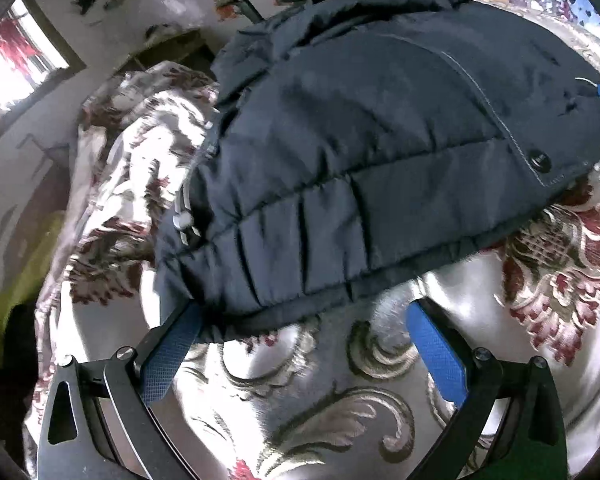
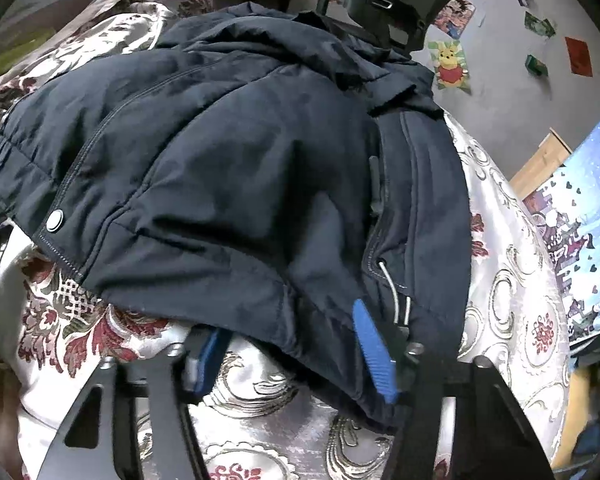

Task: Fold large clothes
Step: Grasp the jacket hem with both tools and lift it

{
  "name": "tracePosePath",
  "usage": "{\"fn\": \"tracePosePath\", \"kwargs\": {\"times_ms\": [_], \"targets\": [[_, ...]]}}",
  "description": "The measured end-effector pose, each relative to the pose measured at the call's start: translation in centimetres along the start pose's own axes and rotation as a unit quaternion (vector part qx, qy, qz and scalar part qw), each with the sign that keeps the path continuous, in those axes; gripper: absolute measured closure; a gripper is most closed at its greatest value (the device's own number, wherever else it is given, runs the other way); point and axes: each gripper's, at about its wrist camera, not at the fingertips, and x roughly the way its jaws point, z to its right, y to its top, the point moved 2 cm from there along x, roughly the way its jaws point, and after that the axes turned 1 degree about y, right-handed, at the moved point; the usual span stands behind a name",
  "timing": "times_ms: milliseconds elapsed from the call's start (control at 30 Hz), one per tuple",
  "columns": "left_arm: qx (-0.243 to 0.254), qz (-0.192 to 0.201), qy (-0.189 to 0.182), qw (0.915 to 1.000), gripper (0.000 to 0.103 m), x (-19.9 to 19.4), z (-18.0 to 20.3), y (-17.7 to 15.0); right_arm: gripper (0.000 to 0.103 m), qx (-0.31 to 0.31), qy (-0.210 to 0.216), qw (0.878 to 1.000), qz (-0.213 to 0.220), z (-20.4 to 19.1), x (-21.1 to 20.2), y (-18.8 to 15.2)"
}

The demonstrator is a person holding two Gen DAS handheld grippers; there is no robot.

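Note:
A dark navy padded jacket [image 1: 380, 152] lies bunched on a silver bedspread with red floral patterns [image 1: 300, 400]. My left gripper [image 1: 304, 320] is open, its blue-padded fingers at the jacket's near hem; the left finger tip [image 1: 176, 344] sits under the hem edge. In the right wrist view the same jacket [image 2: 228, 168] fills the middle. My right gripper [image 2: 288, 344] is open, with jacket hem cloth lying between its blue fingers [image 2: 374, 356]. A white drawstring [image 2: 396, 296] hangs beside the right finger. A snap button [image 2: 55, 220] shows at the left corner.
The bedspread [image 2: 520, 320] extends on all sides of the jacket. A black camera mount [image 2: 400, 4] stands beyond the jacket. Posters, including a Winnie the Pooh one [image 2: 450, 65], hang on the grey wall. A bright window [image 1: 16, 56] is at far left, a blue patterned cloth [image 2: 592, 220] at right.

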Motion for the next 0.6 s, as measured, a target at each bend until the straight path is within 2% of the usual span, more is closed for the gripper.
{"fn": "tracePosePath", "kwargs": {"times_ms": [33, 67, 100, 200, 233, 267, 300, 367, 467, 600], "targets": [[0.001, 0.005, 0.012, 0.9999, 0.014, 0.0, -0.2, 0.0, 0.051, 0.000, -0.001, 1.000, 0.002, -0.3, -0.2, -0.2], [0.002, 0.011, 0.025, 0.9996, 0.029, -0.1, -0.4, 0.1, 0.051, 0.003, 0.000, 1.000, 0.005, -0.2, -0.3, -0.1], [0.004, 0.015, 0.038, 0.9992, 0.035, -0.1, -0.6, 0.3, 0.052, 0.009, 0.002, 1.000, 0.010, -0.2, -0.5, -0.2], [0.006, 0.035, 0.033, 0.9988, 0.051, -0.3, -1.4, 0.8, 0.061, 0.043, 0.016, 0.998, 0.031, 0.9, -1.0, 0.3], [0.009, 0.044, 0.032, 0.9985, 0.061, -0.6, -1.5, 1.1, 0.063, 0.049, 0.018, 0.998, 0.037, 1.0, -1.2, 0.5], [0.012, 0.053, 0.031, 0.9980, 0.067, -0.8, -1.6, 1.4, 0.066, 0.053, 0.020, 0.998, 0.042, 1.1, -1.5, 0.6], [0.014, 0.060, 0.032, 0.9976, 0.069, -1.1, -1.7, 1.6, 0.069, 0.055, 0.020, 0.997, 0.049, 1.1, -1.8, 0.7], [0.015, 0.071, 0.022, 0.9971, 0.081, -1.6, -2.0, 2.3, 0.074, 0.056, 0.022, 0.996, 0.059, 1.2, -2.2, 0.8], [0.002, 0.087, 0.000, 0.9962, 0.088, -2.3, -2.8, 3.5, 0.088, 0.068, 0.034, 0.994, 0.072, 1.4, -2.9, 1.0], [-0.029, 0.114, -0.016, 0.9929, 0.095, -3.9, -3.9, 4.6, 0.095, 0.086, 0.048, 0.989, 0.109, 2.0, -4.6, 1.1]]}}
